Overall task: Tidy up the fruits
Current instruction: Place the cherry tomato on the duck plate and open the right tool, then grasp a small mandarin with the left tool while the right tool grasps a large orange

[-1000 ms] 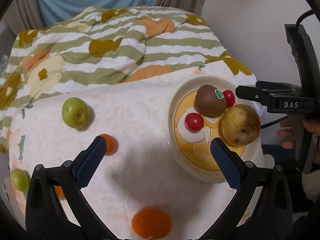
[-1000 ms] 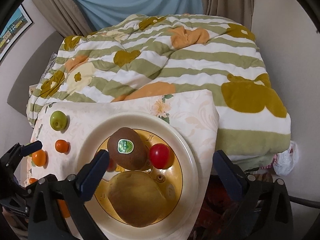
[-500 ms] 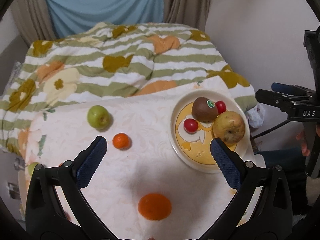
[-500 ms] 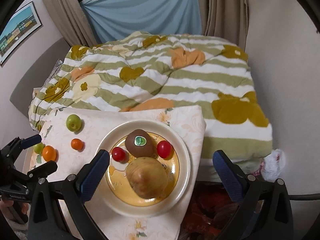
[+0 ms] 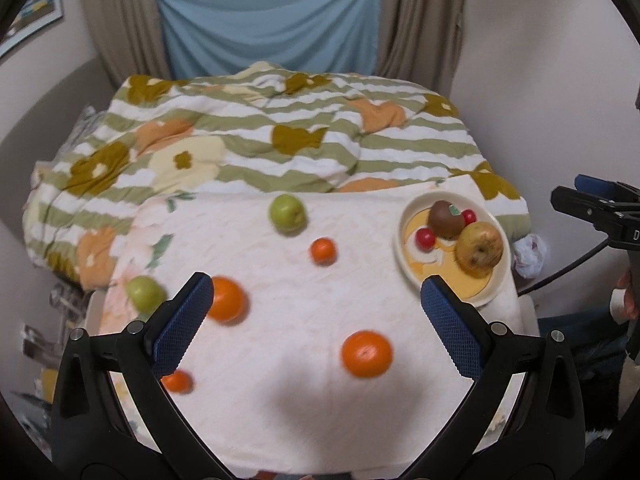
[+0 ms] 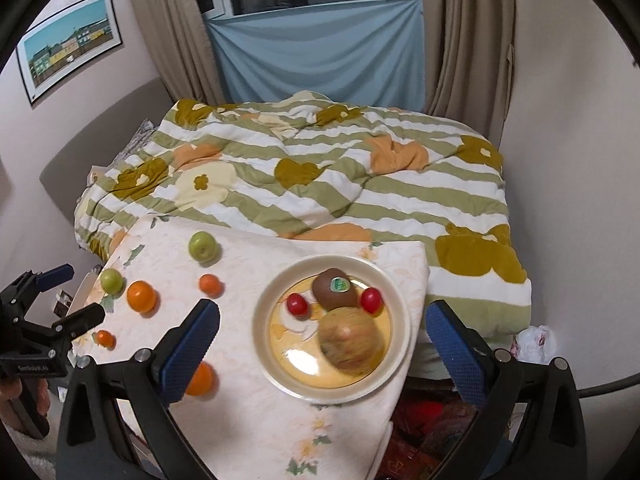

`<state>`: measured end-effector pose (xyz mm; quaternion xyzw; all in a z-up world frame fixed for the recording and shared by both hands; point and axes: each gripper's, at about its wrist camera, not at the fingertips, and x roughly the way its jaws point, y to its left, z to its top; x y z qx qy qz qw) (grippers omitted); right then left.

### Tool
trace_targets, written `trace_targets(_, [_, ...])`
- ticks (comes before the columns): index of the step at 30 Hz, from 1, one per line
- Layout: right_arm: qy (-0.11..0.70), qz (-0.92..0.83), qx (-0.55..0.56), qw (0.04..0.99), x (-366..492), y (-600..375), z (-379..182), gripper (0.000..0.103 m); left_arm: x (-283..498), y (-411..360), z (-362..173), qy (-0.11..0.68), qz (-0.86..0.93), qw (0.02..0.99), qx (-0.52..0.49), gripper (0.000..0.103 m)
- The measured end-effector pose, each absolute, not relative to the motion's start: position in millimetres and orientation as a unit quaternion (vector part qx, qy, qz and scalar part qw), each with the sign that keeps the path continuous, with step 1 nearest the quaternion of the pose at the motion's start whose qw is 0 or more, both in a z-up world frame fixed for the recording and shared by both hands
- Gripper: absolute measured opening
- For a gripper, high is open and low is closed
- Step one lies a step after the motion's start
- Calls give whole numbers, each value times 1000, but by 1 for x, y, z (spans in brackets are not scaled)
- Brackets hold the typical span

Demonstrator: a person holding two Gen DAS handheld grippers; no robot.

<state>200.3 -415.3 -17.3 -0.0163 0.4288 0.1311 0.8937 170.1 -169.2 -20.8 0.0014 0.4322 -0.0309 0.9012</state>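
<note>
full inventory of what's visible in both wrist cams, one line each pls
plate: 1, cream rim with yellow centre, right end of the table
kiwi: 1, brown with green sticker, on the plate
cherry tomatoes: 2, red, on the plate either side of the kiwi
pear: 1, yellow-brown, front of the plate
green fruits: 2, green, on the cloth left of the plate
oranges: 5, orange, mixed sizes, loose on the cloth
tablecloth: 1, cream floral, covers the table
quilt: 1, green-and-white stripes with flowers, on the bed behind
curtains: beige, flanking a blue sheet
picture: 1, framed, left wall
left gripper: open, empty
right gripper: open, empty
</note>
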Motion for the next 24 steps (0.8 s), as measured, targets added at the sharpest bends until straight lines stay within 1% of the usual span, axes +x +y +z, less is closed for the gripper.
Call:
trace_targets(11, [453, 124, 10, 883, 155, -339, -36, 103, 114, -69, -33, 450, -13, 893, -9, 103])
trace_targets(20, [467, 96, 12, 879, 127, -277, -62, 103, 95, -10, -64, 467, -27, 884, -7, 103])
trace_targets(24, [470, 81, 12, 879, 121, -259, -77, 103, 95, 7, -85, 477, -40, 878, 0, 103])
